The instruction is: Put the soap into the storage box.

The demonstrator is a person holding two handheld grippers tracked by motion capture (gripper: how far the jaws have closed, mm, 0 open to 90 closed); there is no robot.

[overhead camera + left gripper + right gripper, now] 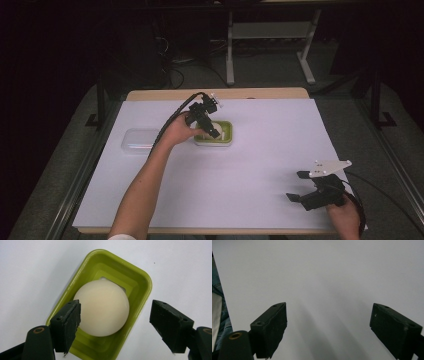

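Left hand-held gripper [113,327] | we are hovering wide open over the round cream soap [101,307] in the green dish [142,280] | judging it smooth, slippery, firm | we are aiming across its widest middle | right hand-held gripper [300,186] idling open.

High view: left gripper [210,125] covers most of the cream ball [216,131] & near part of green tray [227,136]. Clear lid [138,140] contents: can't tell. Left gripper view: tray's near corner cut off at btm edge.
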